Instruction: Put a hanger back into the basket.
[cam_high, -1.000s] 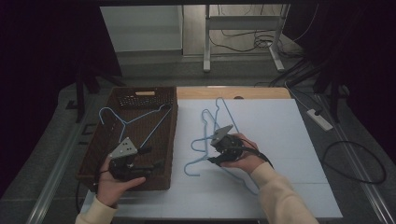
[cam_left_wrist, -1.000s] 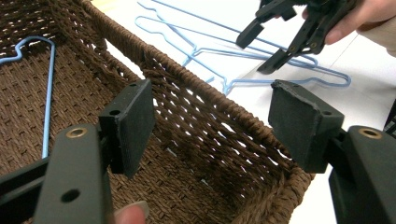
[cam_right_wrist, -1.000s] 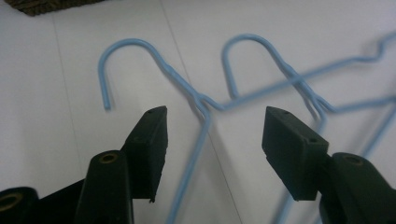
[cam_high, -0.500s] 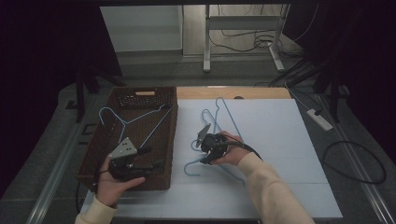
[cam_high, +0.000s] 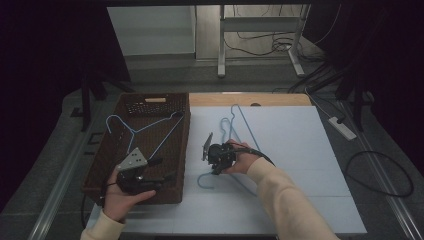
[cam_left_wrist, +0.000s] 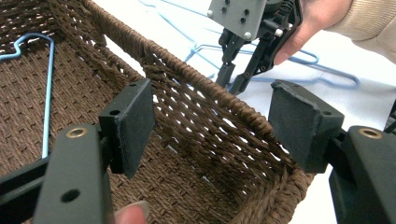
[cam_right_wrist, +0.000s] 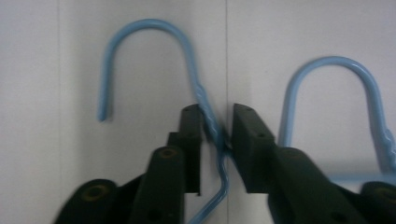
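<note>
With the wicker basket (cam_high: 106, 165) as the mark: one blue hanger (cam_high: 142, 131) lies inside it, and over its near right corner the left gripper (cam_left_wrist: 212, 123) hangs with jaws wide apart, empty. Just right of the basket's right wall, on the white table (cam_high: 310, 150), the right gripper (cam_right_wrist: 217, 133) has its jaws nearly together around the twisted neck of a second hanger (cam_right_wrist: 154, 60); a third hook (cam_right_wrist: 336, 88) lies beside it. Best to clamp squarely on the neck, lift clear of the neighbouring hook, then cross the rim high; the table farther right of the basket offers free room
</note>
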